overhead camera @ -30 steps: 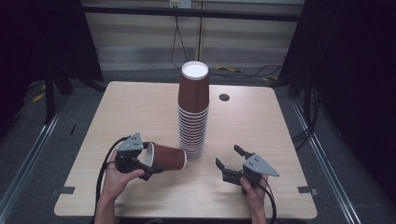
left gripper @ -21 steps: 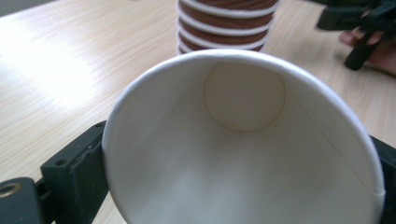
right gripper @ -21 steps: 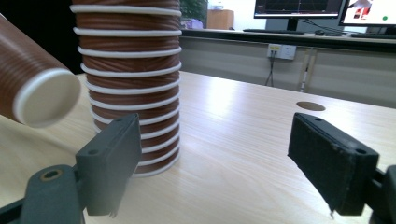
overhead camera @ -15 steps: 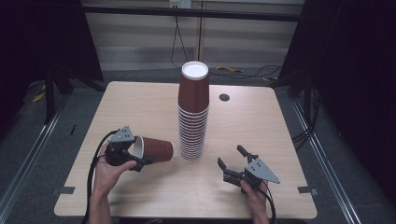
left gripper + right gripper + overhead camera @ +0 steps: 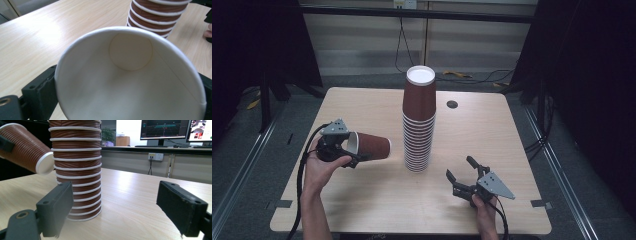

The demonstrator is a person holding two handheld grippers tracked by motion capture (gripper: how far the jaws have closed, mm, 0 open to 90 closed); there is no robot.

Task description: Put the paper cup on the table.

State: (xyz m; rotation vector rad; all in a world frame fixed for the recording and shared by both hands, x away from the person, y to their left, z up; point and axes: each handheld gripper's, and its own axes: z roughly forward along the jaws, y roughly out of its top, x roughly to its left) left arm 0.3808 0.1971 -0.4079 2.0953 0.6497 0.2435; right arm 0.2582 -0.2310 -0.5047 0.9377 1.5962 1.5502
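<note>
One cup (image 5: pixel 371 146) between left jaws

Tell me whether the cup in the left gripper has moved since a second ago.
Yes. The single cup in the left gripper has drawn leftward away from the cup stack, which stands in place.

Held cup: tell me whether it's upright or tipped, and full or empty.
Tipped on its side and empty. The cup in the left gripper points sideways toward the stack; its white inside is bare.

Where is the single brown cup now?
In the high view, the single brown cup lies sideways in the left tool, just left of the cup stack.
</note>
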